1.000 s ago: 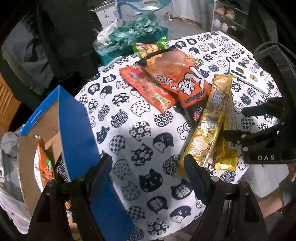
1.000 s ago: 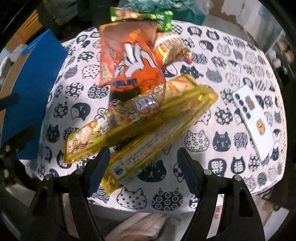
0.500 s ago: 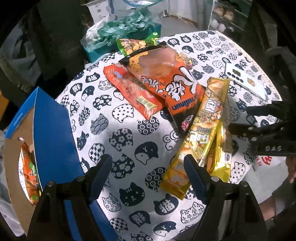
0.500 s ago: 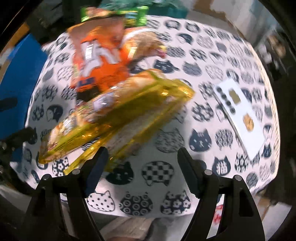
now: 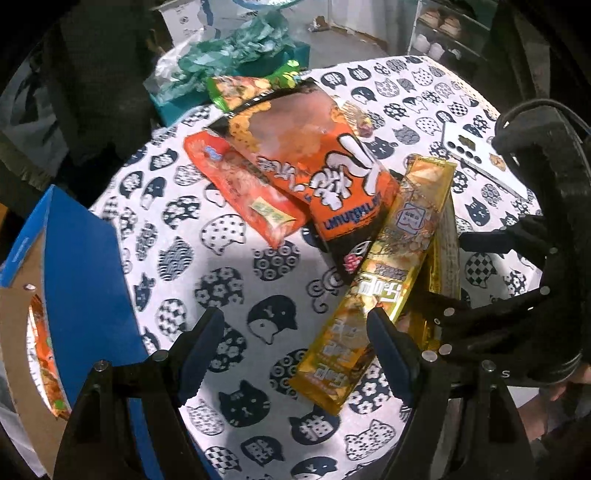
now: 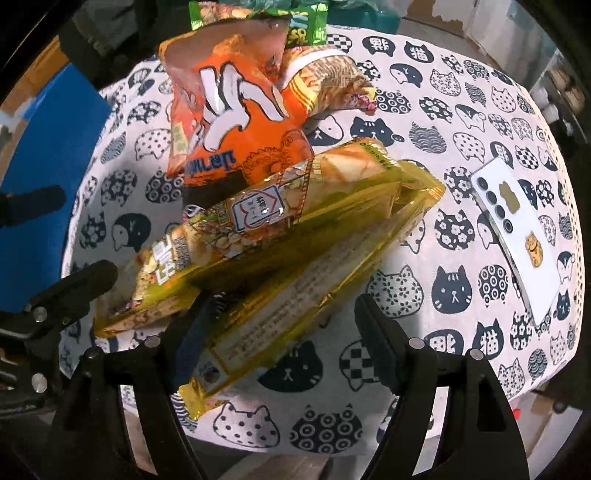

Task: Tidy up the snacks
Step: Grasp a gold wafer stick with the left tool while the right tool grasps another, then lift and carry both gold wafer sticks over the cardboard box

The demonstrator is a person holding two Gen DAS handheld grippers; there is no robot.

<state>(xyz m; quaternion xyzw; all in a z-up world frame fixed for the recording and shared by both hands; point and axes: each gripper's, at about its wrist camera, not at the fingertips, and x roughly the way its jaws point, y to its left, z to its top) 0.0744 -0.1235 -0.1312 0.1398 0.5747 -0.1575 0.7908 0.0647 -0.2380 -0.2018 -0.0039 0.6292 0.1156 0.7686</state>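
Cat-print cloth covers the round table (image 6: 461, 122), with clutter and boxes in the dim room beyond its far edge. Snacks lie heaped from the middle toward the near edge: a big orange bag (image 6: 236, 122) on a flatter red-orange packet (image 5: 251, 192), a green packet (image 6: 258, 22) at the far edge, and two long gold packets — the upper gold packet (image 6: 258, 221) crossing over the lower gold packet (image 6: 295, 291). A white phone (image 6: 517, 236) lies near the table's right edge, well apart from the pile.

My right gripper (image 6: 284, 336) is spread wide, its left finger tucked at the near end of the lower gold packet, nothing clamped. My left gripper (image 5: 291, 343) is also spread and empty, hovering near the table's near-left edge, its right finger in front of the upper gold packet. The blue-flapped cardboard box (image 5: 85, 280) stands off the left edge, an orange packet already inside.

Risks as I judge them:
- Both gold packets overlap — closing here could catch two films at once, or pinch only a slippery end seal and let it slide out.
- Near ends overhang the near edge; a nudge may tip a packet to the floor.
- My two grippers are close together; they could collide.
- Dragging the gold packets might shift the orange bag resting against them.
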